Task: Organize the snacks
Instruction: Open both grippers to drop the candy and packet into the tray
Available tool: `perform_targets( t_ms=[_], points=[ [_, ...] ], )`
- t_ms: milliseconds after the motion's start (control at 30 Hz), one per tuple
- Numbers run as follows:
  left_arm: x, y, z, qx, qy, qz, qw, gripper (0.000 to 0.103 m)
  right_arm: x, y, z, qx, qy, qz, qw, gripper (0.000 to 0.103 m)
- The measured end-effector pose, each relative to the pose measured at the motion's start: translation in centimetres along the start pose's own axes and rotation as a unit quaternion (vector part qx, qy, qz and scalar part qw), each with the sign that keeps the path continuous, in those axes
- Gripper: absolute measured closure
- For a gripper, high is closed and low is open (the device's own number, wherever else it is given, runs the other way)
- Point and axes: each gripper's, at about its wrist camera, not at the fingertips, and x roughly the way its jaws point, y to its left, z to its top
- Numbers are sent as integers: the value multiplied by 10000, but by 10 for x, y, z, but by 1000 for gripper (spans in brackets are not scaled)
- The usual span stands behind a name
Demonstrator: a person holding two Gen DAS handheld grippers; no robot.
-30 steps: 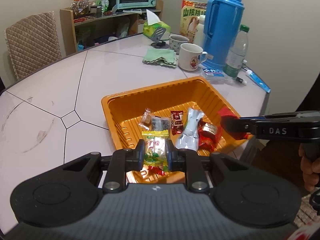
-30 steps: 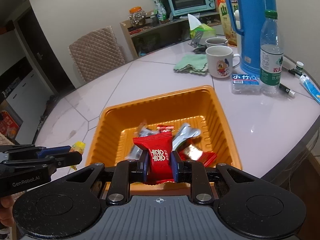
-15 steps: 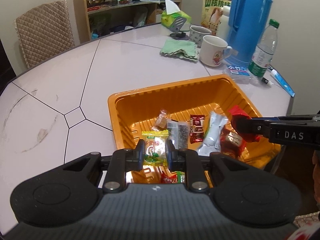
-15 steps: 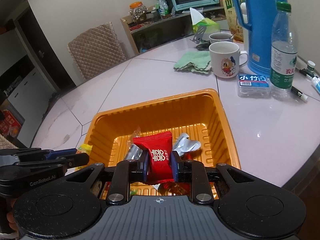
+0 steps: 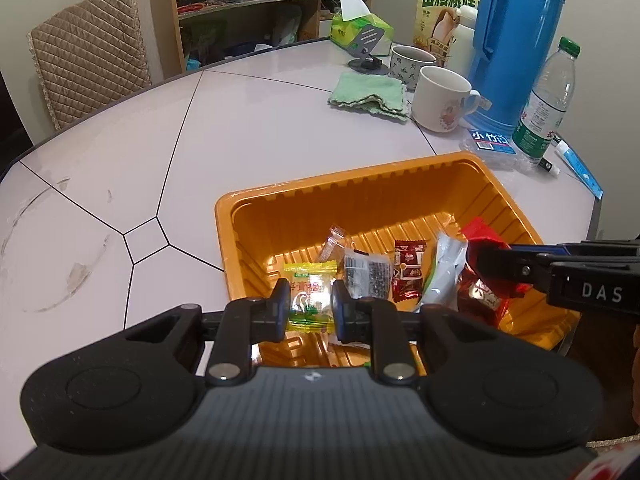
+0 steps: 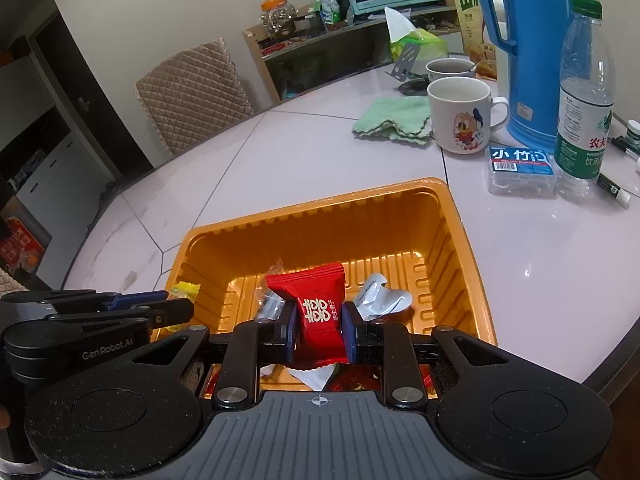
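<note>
A yellow-green candy (image 5: 309, 300) is clamped between the jaws of the left gripper (image 5: 308, 307) above the near left part of an orange tray (image 5: 280, 208), while a red packet (image 6: 320, 312) is pinched upright by the right gripper (image 6: 320, 330) over the tray's near edge. The tray is seen at the near edge of a white table (image 5: 248, 120). On its ribbed floor a clear-wrapped candy (image 5: 334, 240), a black-and-white sachet (image 5: 368, 276), a dark red sachet (image 5: 408, 276) and a silver pouch (image 5: 446, 272) are laid side by side; a further red wrapper (image 5: 480, 300) is largely covered by the right gripper, and its print cannot be read. The near rim of the tray is cut off by the gripper bodies in both views, and scraps of wrapper below the red packet are too hidden to identify. Along the table's far right edge a white mug (image 6: 464, 120), a green cloth (image 6: 394, 120), a blue flask (image 5: 512, 48) and a water bottle (image 6: 584, 92) are grouped; the flask's top is cropped in the right wrist view
</note>
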Motion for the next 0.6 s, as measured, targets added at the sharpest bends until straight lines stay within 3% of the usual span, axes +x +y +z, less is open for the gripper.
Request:
perform_targets(
  t_ms=[600],
  points=[
    [-24, 10, -12, -220, -89, -90, 9997, 71, 0, 2, -6, 17, 86, 146, 9999, 79]
  ],
)
